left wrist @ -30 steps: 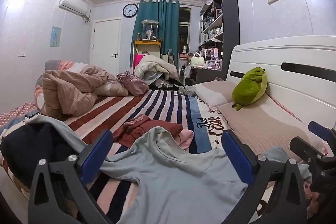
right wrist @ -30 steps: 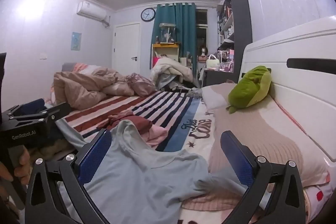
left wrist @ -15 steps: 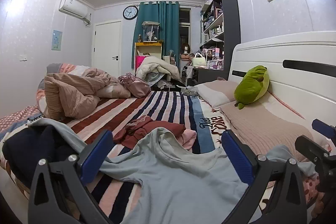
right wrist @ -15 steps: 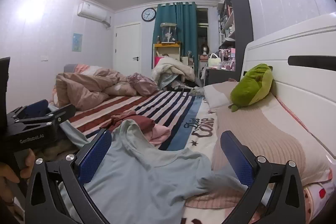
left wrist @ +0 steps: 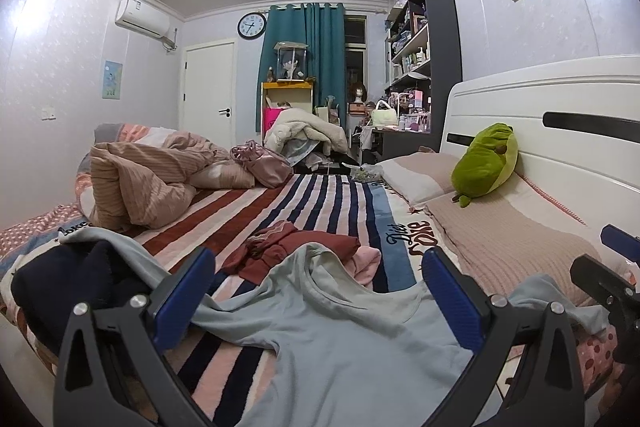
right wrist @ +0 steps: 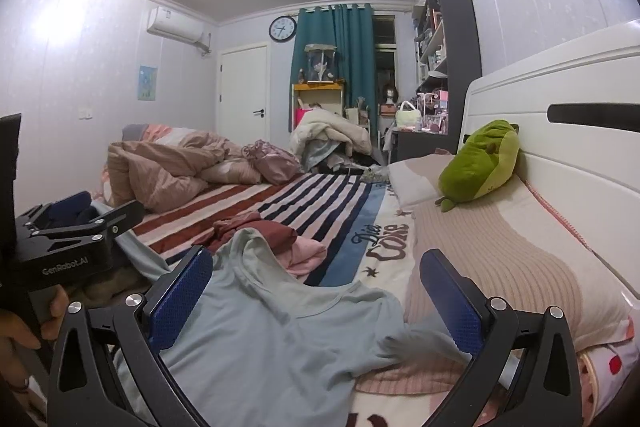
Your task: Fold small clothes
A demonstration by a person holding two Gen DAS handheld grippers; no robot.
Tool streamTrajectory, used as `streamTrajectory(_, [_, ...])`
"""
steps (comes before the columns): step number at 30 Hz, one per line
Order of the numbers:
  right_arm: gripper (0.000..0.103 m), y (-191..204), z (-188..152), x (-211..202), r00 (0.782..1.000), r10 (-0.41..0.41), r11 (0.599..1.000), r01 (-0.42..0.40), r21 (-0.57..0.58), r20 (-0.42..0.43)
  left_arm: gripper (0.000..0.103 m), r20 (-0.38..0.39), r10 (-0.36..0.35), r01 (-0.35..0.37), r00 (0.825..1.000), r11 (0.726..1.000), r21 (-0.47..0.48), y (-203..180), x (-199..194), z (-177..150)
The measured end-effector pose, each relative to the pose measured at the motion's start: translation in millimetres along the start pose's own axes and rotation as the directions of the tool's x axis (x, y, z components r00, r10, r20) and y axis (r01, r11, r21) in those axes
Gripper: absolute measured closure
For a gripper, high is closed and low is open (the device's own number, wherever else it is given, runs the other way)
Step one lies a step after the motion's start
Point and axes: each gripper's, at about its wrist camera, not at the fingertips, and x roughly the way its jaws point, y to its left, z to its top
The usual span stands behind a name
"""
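Observation:
A light blue long-sleeved shirt (left wrist: 344, 339) lies spread on the striped bed, neck pointing away; it also shows in the right wrist view (right wrist: 272, 339). My left gripper (left wrist: 316, 295) is open and empty above the shirt's chest. My right gripper (right wrist: 312, 291) is open and empty above the shirt's right half, near its sleeve (right wrist: 424, 343). Beyond the collar lie a dark red garment (left wrist: 296, 247) and a pink garment (left wrist: 366, 263). The right gripper's body shows at the left wrist view's right edge (left wrist: 608, 287); the left gripper's body shows at the right wrist view's left (right wrist: 68, 247).
A dark navy garment (left wrist: 64, 287) lies at the near left. A rumpled tan quilt (left wrist: 140, 183) is at the far left. Pillows (left wrist: 508, 243) and a green plush (left wrist: 486, 163) lie along the white headboard (left wrist: 560, 115) on the right.
Both grippers have tilted up slightly, so the bed sits lower in view. The shirt has not moved and both grippers stay open.

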Motion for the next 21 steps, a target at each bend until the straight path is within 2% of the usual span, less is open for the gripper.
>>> streamTrajectory(13, [0.0, 4.2, -3.7, -3.3, 0.999, 0.038, 0.999, -0.038, 0.0, -0.003, 0.001, -0.001, 0.009, -0.009, 1.0, 1.0, 0.011, 3.8, -2.8, -1.6])
streamTrajectory(21, [0.0, 4.5, -3.1, -4.3, 1.0, 0.03, 1.0, -0.03, 0.003, 0.001, 0.001, -0.002, 0.015, -0.015, 1.0, 1.0, 0.011, 5.4, -2.8, -2.6])
